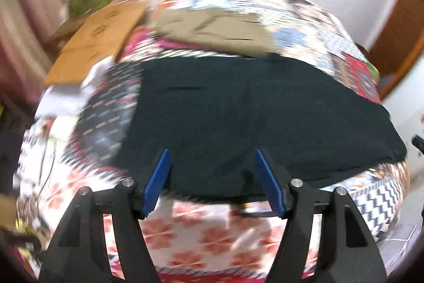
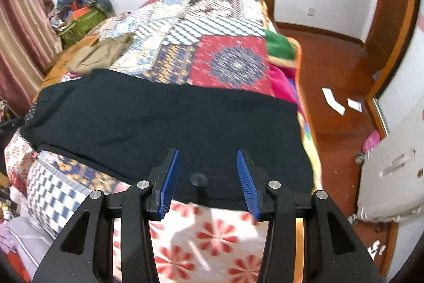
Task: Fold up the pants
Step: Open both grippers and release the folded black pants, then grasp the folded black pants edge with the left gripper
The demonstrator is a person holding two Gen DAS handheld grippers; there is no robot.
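One flat black pants (image 2: 164, 121) rectangle lies on patchwork quilt (image 2: 228, 62).

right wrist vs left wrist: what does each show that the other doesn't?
Right wrist only: the wood floor beside the bed, white papers on it, a grey panel, and the right gripper, jaws open, nothing between them.

Left wrist only: the left gripper, jaws open and empty, and a flat cardboard sheet seen in full.

Both: the dark pants spread on the patchwork quilt, a tan garment beyond them, and the green bag by the curtain.
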